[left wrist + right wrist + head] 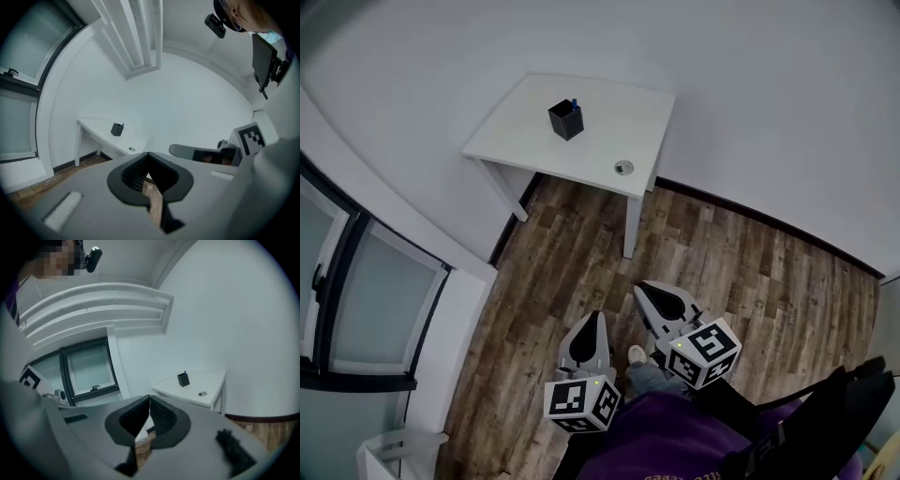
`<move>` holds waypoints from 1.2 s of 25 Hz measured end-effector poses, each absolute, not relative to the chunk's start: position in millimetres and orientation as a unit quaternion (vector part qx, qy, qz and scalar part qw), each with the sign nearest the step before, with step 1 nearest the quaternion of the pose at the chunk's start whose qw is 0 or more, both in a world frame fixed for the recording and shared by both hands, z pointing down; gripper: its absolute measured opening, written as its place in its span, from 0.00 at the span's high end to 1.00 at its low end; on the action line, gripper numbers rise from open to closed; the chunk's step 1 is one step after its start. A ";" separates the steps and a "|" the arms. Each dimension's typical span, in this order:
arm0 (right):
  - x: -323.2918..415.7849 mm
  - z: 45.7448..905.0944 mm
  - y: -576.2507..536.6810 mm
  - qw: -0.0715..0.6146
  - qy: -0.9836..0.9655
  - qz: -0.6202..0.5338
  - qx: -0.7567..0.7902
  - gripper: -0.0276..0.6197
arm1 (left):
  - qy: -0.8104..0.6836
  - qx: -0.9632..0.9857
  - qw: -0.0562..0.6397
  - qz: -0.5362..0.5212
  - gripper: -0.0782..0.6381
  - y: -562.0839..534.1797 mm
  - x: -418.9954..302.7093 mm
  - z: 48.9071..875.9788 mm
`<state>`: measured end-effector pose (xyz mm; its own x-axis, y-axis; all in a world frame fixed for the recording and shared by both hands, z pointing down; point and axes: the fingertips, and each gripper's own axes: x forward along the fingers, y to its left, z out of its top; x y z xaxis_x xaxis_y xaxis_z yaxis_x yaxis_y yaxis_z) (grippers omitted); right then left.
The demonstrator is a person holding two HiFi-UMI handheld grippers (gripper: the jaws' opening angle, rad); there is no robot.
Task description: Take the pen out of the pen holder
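A black pen holder (566, 120) stands on a small white table (534, 112) against the wall, with a blue pen (575, 103) sticking out of its top. The holder is small and distant in the left gripper view (117, 129) and in the right gripper view (183, 379). Both grippers hang low over the wooden floor, well short of the table. The left gripper (598, 320) (148, 153) is shut with its tips together and nothing between them. Beside it, the right gripper (645, 289) (149, 398) is also shut and empty, pointing toward the table.
A round cable hole (623, 168) sits near the table's front right corner. A wooden floor (581, 253) lies between me and the table legs. A dark-framed window (337, 281) runs along the left wall. A person's shoe (637, 354) and a black object (834, 412) are near me.
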<state>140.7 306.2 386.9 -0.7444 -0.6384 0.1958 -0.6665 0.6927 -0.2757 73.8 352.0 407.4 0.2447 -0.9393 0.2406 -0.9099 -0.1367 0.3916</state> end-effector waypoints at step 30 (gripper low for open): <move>74.4 392.0 96.3 0.037 -0.909 0.191 0.368 0.94 | -0.620 0.745 0.242 -0.037 0.88 146.9 -4.6 410.8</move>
